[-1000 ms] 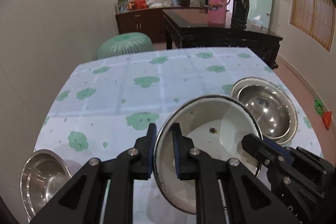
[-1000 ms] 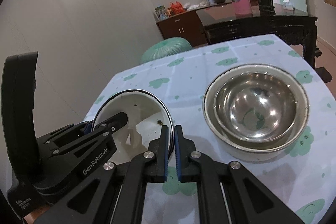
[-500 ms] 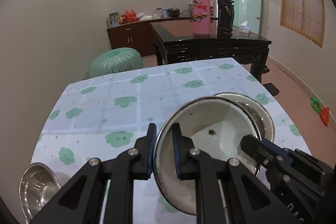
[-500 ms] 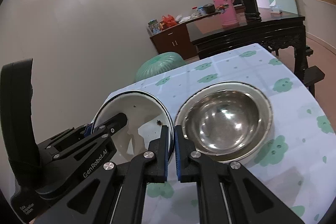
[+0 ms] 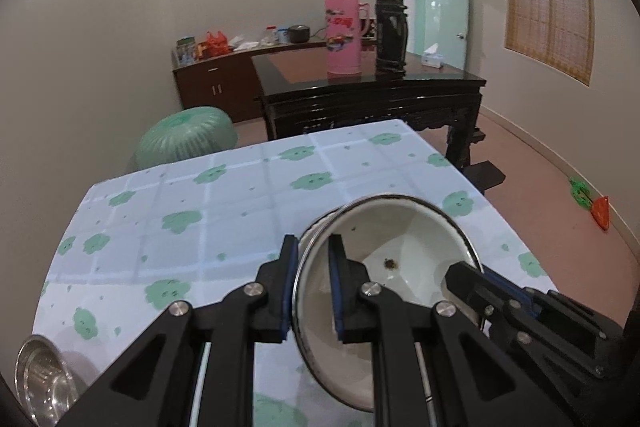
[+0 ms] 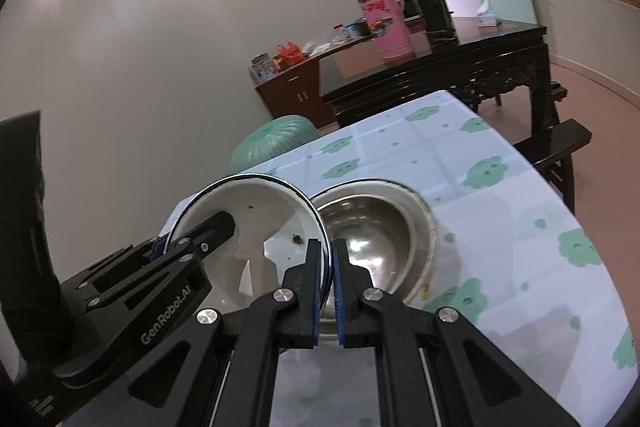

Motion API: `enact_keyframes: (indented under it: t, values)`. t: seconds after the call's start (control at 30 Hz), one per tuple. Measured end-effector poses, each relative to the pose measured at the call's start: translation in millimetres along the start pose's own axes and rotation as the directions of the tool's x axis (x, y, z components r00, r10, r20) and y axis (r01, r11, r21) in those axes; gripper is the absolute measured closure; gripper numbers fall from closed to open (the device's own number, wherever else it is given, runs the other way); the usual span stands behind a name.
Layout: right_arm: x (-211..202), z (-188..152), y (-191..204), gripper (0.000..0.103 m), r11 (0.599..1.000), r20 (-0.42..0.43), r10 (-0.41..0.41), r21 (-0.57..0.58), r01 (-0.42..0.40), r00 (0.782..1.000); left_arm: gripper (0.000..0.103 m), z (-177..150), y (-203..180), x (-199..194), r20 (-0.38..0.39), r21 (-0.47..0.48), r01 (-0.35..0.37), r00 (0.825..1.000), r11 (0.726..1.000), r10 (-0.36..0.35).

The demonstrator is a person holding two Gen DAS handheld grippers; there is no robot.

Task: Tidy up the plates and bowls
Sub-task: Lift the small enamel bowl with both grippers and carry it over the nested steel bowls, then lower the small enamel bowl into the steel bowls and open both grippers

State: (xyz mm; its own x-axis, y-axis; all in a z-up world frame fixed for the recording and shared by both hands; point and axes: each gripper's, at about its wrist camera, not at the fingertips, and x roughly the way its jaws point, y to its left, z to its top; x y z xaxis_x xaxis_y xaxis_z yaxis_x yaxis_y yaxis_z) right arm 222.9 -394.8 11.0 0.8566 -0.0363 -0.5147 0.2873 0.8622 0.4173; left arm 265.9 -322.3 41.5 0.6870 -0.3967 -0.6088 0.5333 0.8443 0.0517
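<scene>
Left gripper (image 5: 313, 281) clamped on near rim of white bowl (image 5: 404, 247). Right gripper (image 6: 327, 277) clamped on opposite rim. Bowl tilted, off cloth, dark speck inside. Just beside it on right: steel bowl (image 6: 372, 227) nested in larger bowl on table (image 5: 224, 211). Second steel bowl (image 5: 40, 383) at near left corner. Beyond: green stool (image 5: 186, 137), dark table with pink thermos (image 5: 343, 27).

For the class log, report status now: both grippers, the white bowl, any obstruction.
Left gripper and right gripper both shut on white enamel bowl, opposite rims, tilted. Nested steel bowls sit right beside it. Nothing blocking.
</scene>
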Motion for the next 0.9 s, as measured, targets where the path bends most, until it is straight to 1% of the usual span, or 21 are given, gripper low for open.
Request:
enact_keyframes:
  t: [0.1,0.27,0.47,0.73,0.9]
  values:
    - [3.7,1.8,-7.7,0.096,1.000,0.005,-0.027,0.000,0.027,1.000,0.090,0.9,-7.7,7.8,0.008,0.014,0.008,1.000,1.000,-0.009]
    - [12.8,1.5,-16.0,0.096,0.998,0.007,-0.063,-0.009,0.063,0.998,0.090,-0.2,-12.8,23.2,0.012,0.013,0.026,1.000,1.000,-0.026]
    - [21.6,0.6,-19.6,0.096,0.994,0.001,-0.105,-0.029,0.105,0.994,0.090,-4.9,-12.5,39.9,-0.012,-0.011,0.050,0.999,0.999,-0.050]
    - [32.0,-2.1,-20.0,0.096,0.992,-0.015,-0.121,-0.047,0.121,0.992,0.090,-8.8,-8.9,50.3,-0.034,-0.018,0.045,0.998,0.999,-0.045]
    - [41.3,-4.8,-21.3,0.096,0.991,-0.032,-0.129,-0.050,0.128,0.991,0.090,-12.7,-7.7,62.1,-0.070,-0.026,0.048,0.996,0.999,-0.050]
